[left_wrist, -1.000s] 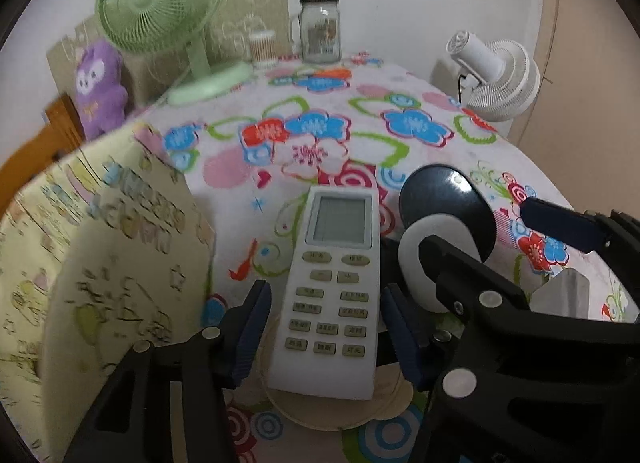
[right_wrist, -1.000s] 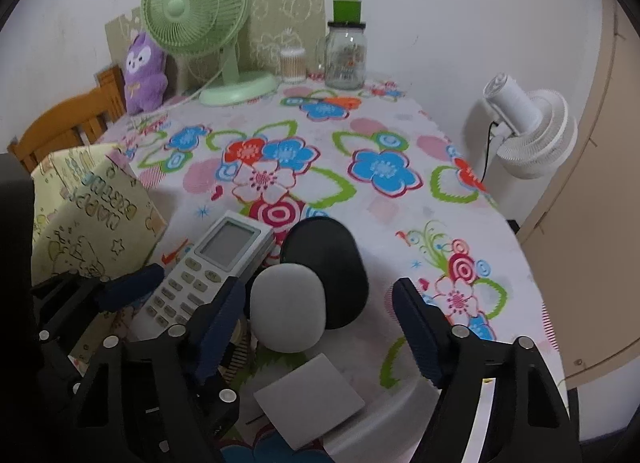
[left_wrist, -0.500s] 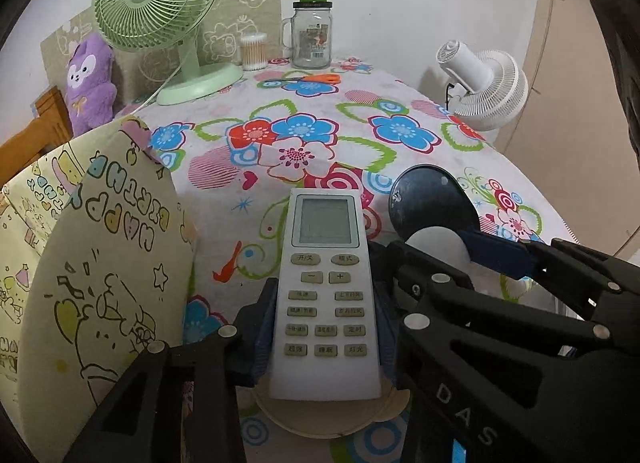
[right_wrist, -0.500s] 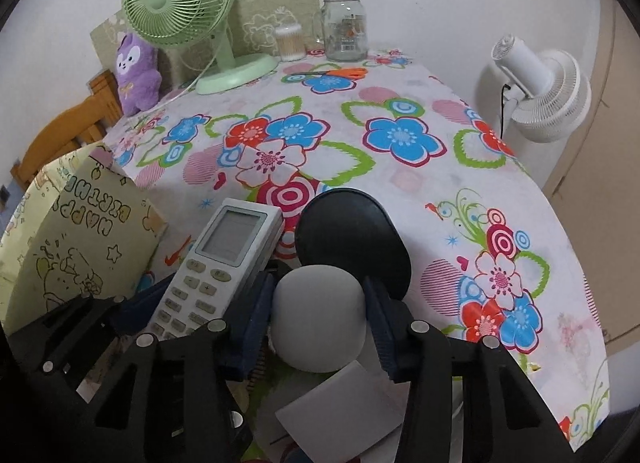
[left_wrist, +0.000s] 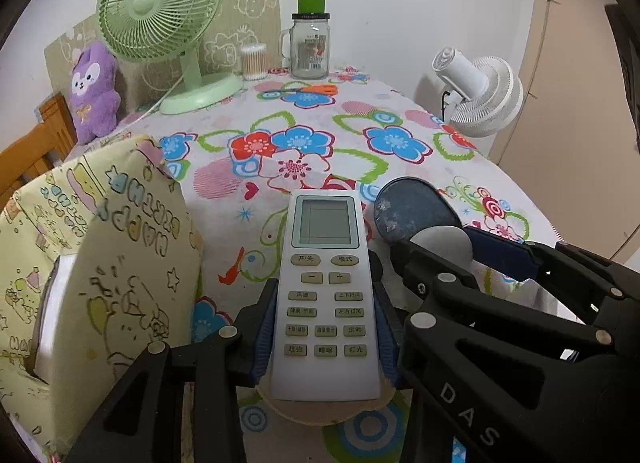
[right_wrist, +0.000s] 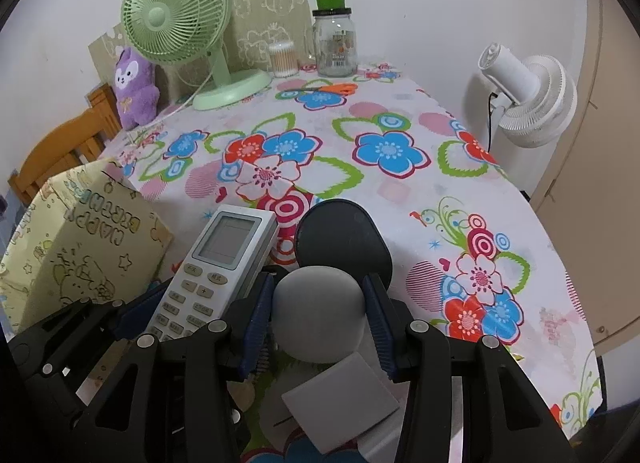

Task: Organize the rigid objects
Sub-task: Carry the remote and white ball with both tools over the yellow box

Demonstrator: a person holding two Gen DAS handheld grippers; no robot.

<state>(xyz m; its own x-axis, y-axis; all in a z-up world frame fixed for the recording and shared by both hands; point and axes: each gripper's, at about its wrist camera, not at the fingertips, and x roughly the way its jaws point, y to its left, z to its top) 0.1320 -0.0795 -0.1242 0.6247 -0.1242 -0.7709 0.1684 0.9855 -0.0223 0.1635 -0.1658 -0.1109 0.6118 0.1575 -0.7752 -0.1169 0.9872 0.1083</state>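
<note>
A white remote control (left_wrist: 326, 295) with a screen and grey buttons lies lengthwise between the blue pads of my left gripper (left_wrist: 325, 327), which is shut on its lower half. Its near end rests over a round beige coaster (left_wrist: 320, 407). My right gripper (right_wrist: 320, 319) is shut on a grey rounded egg-shaped object (right_wrist: 320, 303), pads pressing both its sides. A dark oval disc (right_wrist: 340, 231) lies flat just behind the grey object. In the right wrist view the remote (right_wrist: 216, 263) sits to the left, beside the left gripper's fingers (right_wrist: 132, 311).
A yellow gift bag (left_wrist: 100, 263) stands close on the left. A grey square card (right_wrist: 340, 395) lies under the right gripper. At the back stand a green fan (left_wrist: 160, 23), a purple plush (left_wrist: 92, 91), a jar (left_wrist: 310, 47) and orange scissors (left_wrist: 308, 89). A white fan (right_wrist: 528, 95) stands past the right edge.
Both grippers have closed from wide open: the left onto the remote, the right onto the grey rounded object. Neither hand has shifted much.
</note>
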